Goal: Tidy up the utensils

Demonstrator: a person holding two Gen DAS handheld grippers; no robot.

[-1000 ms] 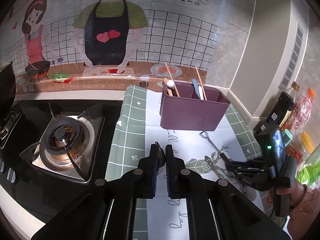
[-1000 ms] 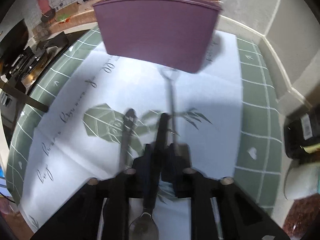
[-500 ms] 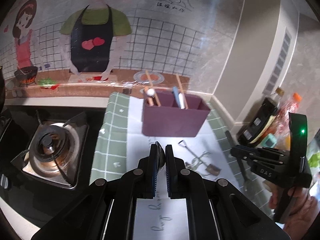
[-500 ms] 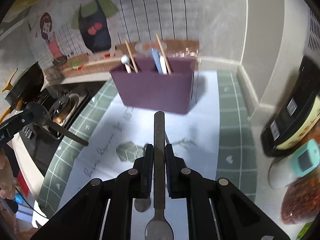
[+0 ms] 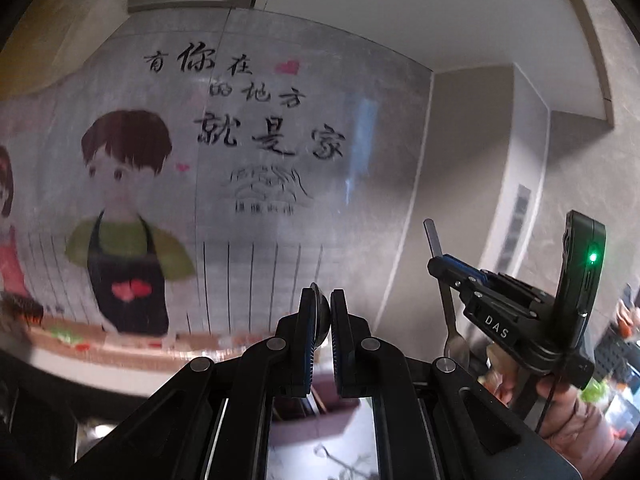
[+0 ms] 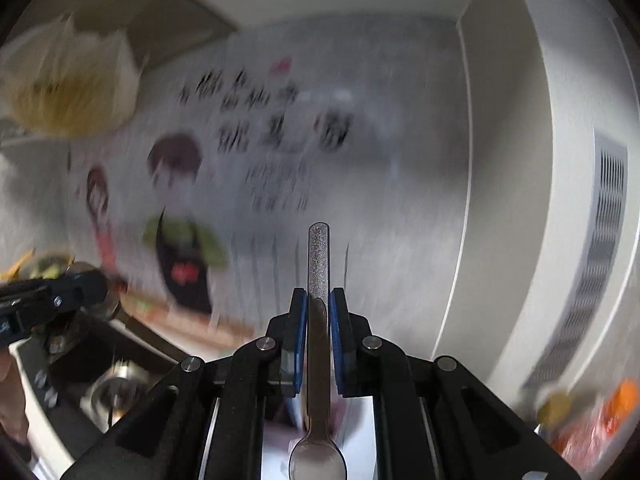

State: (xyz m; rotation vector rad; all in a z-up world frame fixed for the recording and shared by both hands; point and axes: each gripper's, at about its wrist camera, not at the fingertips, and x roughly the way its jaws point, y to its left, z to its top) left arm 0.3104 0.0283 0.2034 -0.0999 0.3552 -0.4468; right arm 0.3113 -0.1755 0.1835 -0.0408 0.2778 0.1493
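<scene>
Both cameras look up at the cartoon wall mural [image 5: 132,240], with the grey wall corner [image 5: 516,184] and its vent to the right; bottles and packets blur at the lower right in the right wrist view. The right claw [image 6: 318,308] is clamped on a metal spoon [image 6: 318,264], handle upward, bowl near the camera. The left claw [image 5: 324,312] is pressed together on a small rounded metal piece; I cannot tell what it is. Half a second ago both views showed the purple holder and the bench mat; now both claws have tilted up and only a sliver of mat [image 5: 320,452] shows below the left claw. Open air lies between the claws and the wall.
</scene>
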